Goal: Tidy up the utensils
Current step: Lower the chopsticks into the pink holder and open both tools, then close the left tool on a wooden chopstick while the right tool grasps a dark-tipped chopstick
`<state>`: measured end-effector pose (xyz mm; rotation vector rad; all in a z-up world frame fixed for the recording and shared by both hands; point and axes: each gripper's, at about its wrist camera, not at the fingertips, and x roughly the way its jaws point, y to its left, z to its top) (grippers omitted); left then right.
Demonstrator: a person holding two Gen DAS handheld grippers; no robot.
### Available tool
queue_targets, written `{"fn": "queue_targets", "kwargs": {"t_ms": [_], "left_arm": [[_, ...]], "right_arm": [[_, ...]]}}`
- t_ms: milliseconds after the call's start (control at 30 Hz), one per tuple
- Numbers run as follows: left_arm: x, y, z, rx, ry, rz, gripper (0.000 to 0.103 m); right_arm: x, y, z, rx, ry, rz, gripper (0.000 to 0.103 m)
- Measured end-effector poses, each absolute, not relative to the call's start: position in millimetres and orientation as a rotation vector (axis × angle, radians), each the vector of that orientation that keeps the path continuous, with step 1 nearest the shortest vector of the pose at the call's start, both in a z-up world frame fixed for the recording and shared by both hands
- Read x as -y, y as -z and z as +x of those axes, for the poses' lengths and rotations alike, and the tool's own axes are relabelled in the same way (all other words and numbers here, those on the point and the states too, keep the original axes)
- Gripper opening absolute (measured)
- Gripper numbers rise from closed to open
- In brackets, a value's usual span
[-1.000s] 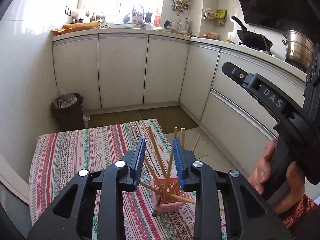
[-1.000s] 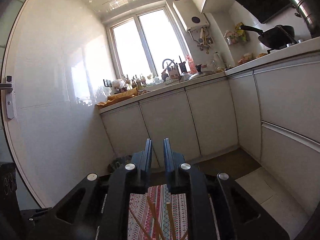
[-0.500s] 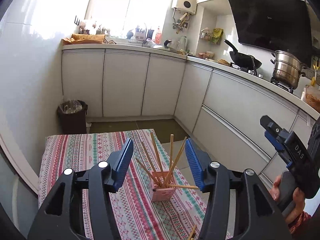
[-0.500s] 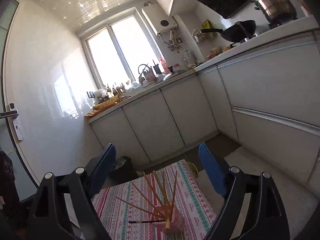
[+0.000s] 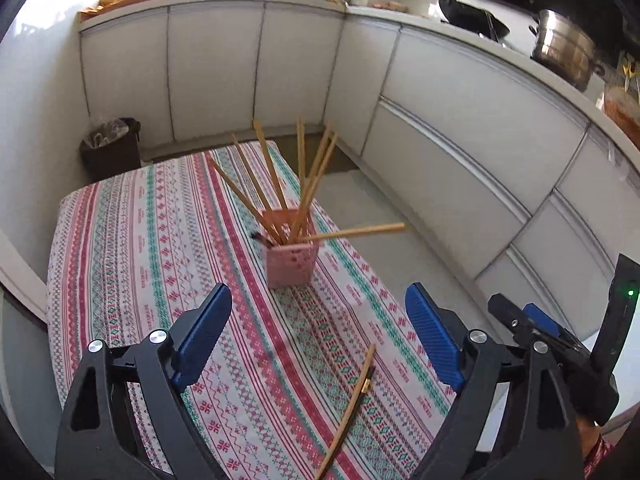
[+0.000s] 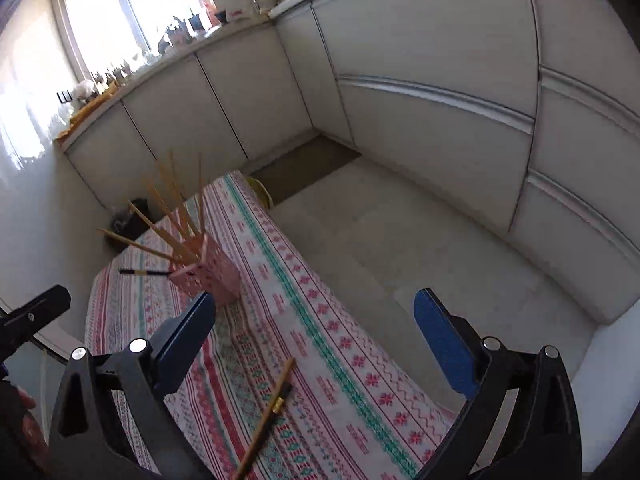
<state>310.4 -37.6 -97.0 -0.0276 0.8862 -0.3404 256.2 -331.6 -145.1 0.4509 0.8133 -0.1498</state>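
A pink perforated holder (image 5: 291,263) (image 6: 210,276) stands on the striped tablecloth (image 5: 132,248) with several wooden chopsticks (image 5: 266,184) (image 6: 168,208) fanned out of it, one lying nearly level across its rim. Loose chopsticks (image 5: 349,410) (image 6: 267,414) lie on the cloth near the front. My left gripper (image 5: 318,342) hangs over them, jaws opening, nothing between its pads. My right gripper (image 6: 316,350) is likewise above the loose chopsticks, jaws opening wide and empty. The right gripper (image 5: 536,336) also shows at the lower right of the left wrist view.
White kitchen cabinets (image 5: 440,128) line the far and right sides, with a wok (image 5: 472,18) and steel pot (image 5: 560,52) on the counter. A dark bin (image 5: 110,152) stands beyond the table's far corner. Bare tiled floor (image 6: 400,240) runs right of the table.
Both grippers went from nearly shut to wide open and tipped down toward the table. The loose chopsticks near the front came into view. The holder now sits farther ahead of the left fingers.
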Motion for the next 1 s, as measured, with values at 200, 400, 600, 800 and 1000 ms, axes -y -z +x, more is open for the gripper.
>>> {"fn": "queue_targets", "kwargs": {"t_ms": [200,400,600,800,1000], "left_arm": [[74,156,313,-1.092,0.401,0.12,0.086],[116,227,319,-1.267,0.421,0.228,0.076],[139,263,333,-1.342,0.396,0.245,0.063],[153,284,343,-1.395,0.39,0.254,0.05],[155,301,352,-1.442,0.365,0.274,0.03]], "right_arm": [[333,208,243,-1.079,0.144,0.437,0.096],[347,232,235,-1.175,0.175,0.43,0.096],[357,247,233,-1.236,0.153,0.455,0.096],[354,248,235,-1.248,0.128,0.426,0.096],[351,251,239,-1.262,0.115,0.42,0.096]]}}
